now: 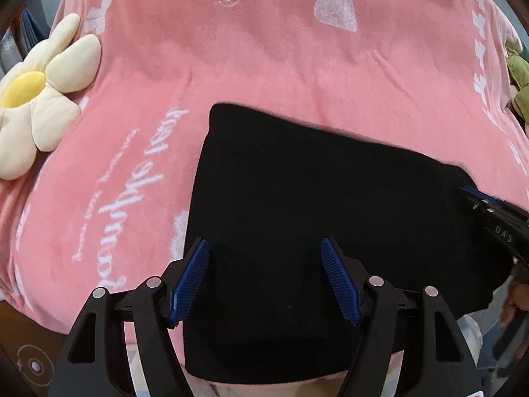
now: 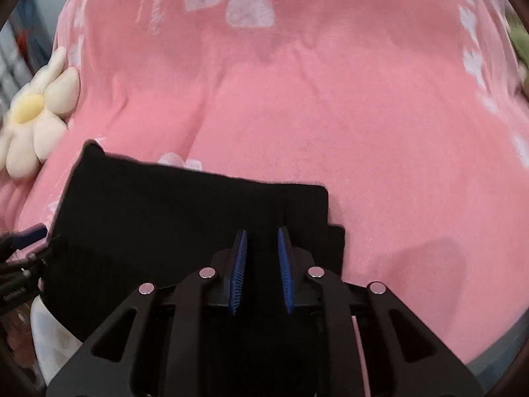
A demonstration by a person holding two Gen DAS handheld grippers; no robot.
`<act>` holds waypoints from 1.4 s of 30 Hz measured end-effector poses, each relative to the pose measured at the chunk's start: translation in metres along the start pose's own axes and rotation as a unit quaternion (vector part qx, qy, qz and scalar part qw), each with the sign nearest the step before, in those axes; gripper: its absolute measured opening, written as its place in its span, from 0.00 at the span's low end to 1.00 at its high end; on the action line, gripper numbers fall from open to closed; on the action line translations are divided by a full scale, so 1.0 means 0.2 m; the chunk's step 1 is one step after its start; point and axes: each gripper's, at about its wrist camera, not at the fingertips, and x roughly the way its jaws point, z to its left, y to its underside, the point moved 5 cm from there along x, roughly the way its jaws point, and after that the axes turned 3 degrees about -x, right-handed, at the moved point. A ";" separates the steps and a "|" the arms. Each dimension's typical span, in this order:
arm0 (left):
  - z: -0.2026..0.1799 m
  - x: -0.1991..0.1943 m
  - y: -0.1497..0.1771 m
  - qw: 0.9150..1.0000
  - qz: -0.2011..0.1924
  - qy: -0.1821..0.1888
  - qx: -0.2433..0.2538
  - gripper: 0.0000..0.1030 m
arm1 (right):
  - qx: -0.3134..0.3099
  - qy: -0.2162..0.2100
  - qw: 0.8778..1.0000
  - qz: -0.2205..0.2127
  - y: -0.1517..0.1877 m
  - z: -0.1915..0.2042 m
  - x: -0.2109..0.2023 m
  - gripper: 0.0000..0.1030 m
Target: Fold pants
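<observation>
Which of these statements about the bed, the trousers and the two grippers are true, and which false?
1. The black pants lie folded on a pink blanket. True.
2. The left gripper is clamped shut. False: its fingers stand wide apart.
3. A flower-shaped cushion lies on the blanket. True.
4. The pants are blue jeans. False: they are black.
5. The right gripper is narrower open than the left. True.

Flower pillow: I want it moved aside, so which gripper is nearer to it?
Left. The left gripper hangs open over the pants' left part, the pillow's side; the right gripper is over their right edge.
</observation>
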 end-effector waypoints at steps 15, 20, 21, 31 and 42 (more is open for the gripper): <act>0.03 -0.03 0.17 1.000 0.004 -0.012 0.004 0.71 | -0.015 0.022 1.000 0.003 0.30 0.06 -0.24 0.22; 0.04 -0.07 0.20 1.000 0.002 -0.012 0.008 0.71 | -0.023 0.015 0.999 -0.021 0.29 0.14 -0.37 0.25; 0.04 -0.07 0.21 1.000 0.003 -0.012 0.008 0.71 | -0.034 0.026 0.999 -0.009 0.31 0.15 -0.33 0.25; 0.07 -0.09 0.29 1.000 0.015 -0.012 0.007 0.71 | -0.051 0.039 0.998 0.022 0.42 0.18 -0.20 0.26; 0.11 -0.14 0.34 1.000 0.018 -0.011 0.003 0.71 | -0.057 -0.045 0.997 -0.033 0.00 0.45 -0.25 0.28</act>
